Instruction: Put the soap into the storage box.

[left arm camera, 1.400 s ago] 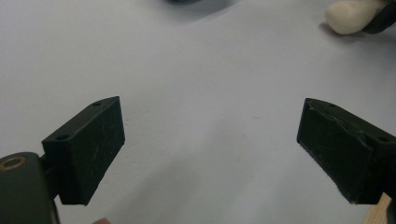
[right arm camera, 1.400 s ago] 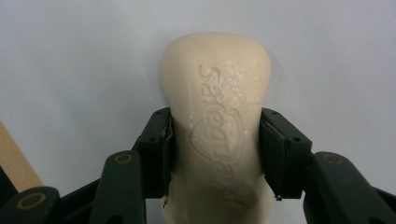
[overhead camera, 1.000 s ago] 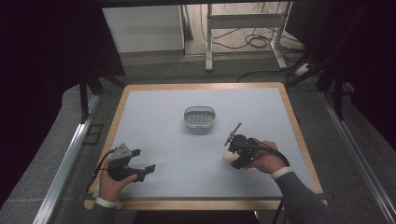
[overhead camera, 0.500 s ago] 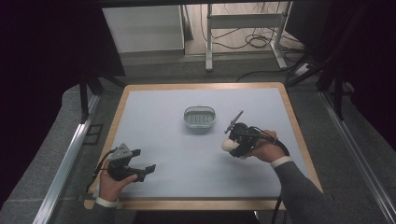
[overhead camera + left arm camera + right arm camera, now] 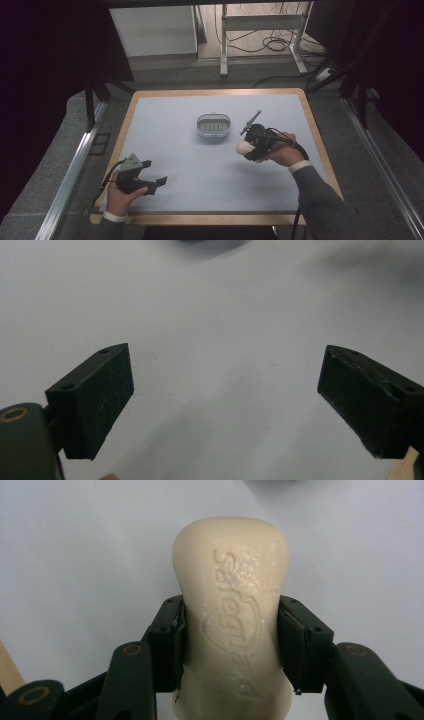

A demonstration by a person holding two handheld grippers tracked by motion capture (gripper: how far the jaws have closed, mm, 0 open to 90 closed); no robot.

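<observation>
The right gripper clamps a smooth, cream soap bar, waisted, with embossed lettering, held just right of the small grey ribbed dish over the matte pale table. The left gripper, well left of the dish and nearer the person, gapes wide with nothing between its jaws.

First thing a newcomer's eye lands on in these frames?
The cream bar of soap, stamped Safeguard, clamped at its waist between the right gripper's jaws, held right of the table's centre. Next, the small grey soap dish alone near the middle of the pale blue table, just left of the soap. Last, the left gripper near the front left corner, jaws wide apart with nothing between them.
</observation>
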